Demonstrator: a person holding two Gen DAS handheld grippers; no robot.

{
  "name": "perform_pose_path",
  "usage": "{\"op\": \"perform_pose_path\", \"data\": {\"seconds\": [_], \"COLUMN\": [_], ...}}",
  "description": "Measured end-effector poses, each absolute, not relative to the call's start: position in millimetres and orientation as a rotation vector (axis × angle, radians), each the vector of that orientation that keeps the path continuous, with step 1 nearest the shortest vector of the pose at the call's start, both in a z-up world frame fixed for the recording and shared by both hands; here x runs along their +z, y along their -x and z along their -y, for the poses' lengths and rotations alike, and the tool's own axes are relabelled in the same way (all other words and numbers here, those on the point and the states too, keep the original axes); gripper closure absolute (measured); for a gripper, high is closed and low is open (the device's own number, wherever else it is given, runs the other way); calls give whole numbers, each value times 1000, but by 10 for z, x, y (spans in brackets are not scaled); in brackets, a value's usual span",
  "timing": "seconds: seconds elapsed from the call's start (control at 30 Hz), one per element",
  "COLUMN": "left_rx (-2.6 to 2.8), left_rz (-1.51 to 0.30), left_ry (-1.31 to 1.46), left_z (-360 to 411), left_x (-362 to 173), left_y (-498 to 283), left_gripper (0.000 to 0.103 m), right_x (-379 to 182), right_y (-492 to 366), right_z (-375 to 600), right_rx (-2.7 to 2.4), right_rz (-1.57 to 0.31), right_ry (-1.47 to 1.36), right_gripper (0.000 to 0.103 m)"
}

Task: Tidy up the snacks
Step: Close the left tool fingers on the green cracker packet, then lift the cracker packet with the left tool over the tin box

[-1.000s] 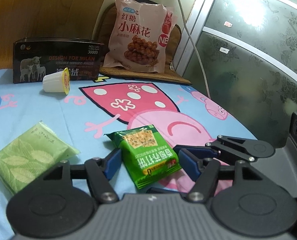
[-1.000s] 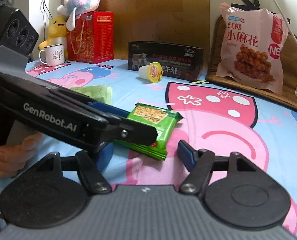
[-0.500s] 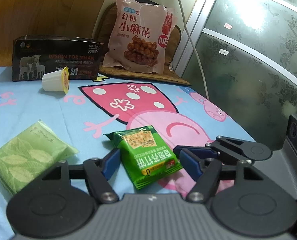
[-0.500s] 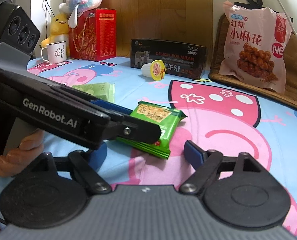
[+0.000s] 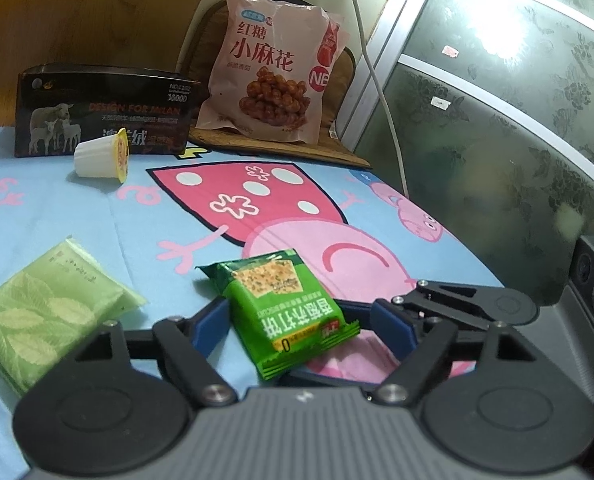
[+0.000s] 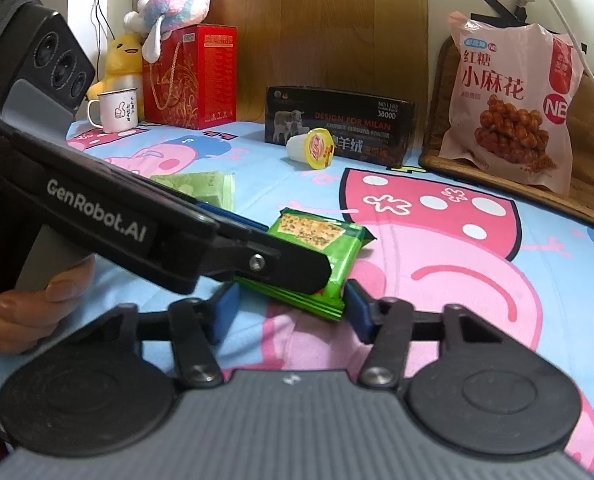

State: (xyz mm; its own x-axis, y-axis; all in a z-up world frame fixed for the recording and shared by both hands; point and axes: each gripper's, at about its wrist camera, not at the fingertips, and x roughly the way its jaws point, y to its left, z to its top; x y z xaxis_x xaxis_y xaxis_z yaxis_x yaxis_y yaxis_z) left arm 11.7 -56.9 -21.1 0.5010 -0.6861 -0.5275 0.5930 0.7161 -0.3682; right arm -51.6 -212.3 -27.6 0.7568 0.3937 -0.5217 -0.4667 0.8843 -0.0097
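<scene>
A green cracker packet (image 5: 289, 312) lies on the cartoon-print cloth (image 5: 97, 216), between the blue pads of my left gripper (image 5: 301, 322). The left jaws are open around it with gaps on both sides. The packet also shows in the right wrist view (image 6: 321, 256), where my right gripper (image 6: 291, 312) is open with its pads at the packet's near end. The left gripper's body (image 6: 137, 228) crosses over the packet there. A jelly cup (image 5: 103, 156) lies on its side further back. A pink snack bag (image 5: 273, 68) leans at the back.
A light green tissue pack (image 5: 45, 316) lies left of the packet. A dark box (image 5: 101, 112) stands behind the jelly cup. A red gift box (image 6: 189, 76), plush toys (image 6: 169, 4) and a mug (image 6: 115, 110) stand at the far left. A white cable (image 5: 381, 88) hangs at the right.
My right gripper has moved forward and narrowed, so its pads now flank the packet's near end. The left gripper has closed in slightly around the packet. The packet has not moved.
</scene>
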Motion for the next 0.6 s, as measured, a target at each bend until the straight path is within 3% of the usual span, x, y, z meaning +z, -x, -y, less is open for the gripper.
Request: {"op": "perform_pose_path", "data": {"seconds": [0.43, 0.53, 0.6], "left_rx": [-773, -756, -725], "left_rz": [-690, -686, -687], "left_ry": [75, 77, 87], "left_z": [654, 640, 608], "left_x": [-205, -201, -189], "left_y": [-48, -40, -47], "left_gripper": [15, 22, 34], "right_x": [-286, -286, -284], "right_y": [520, 530, 559], "right_z": [2118, 2116, 2098], "right_rx": [465, 474, 463], "right_rz": [-535, -531, -524], "right_ry": [143, 138, 137], "right_gripper": [46, 56, 65]}}
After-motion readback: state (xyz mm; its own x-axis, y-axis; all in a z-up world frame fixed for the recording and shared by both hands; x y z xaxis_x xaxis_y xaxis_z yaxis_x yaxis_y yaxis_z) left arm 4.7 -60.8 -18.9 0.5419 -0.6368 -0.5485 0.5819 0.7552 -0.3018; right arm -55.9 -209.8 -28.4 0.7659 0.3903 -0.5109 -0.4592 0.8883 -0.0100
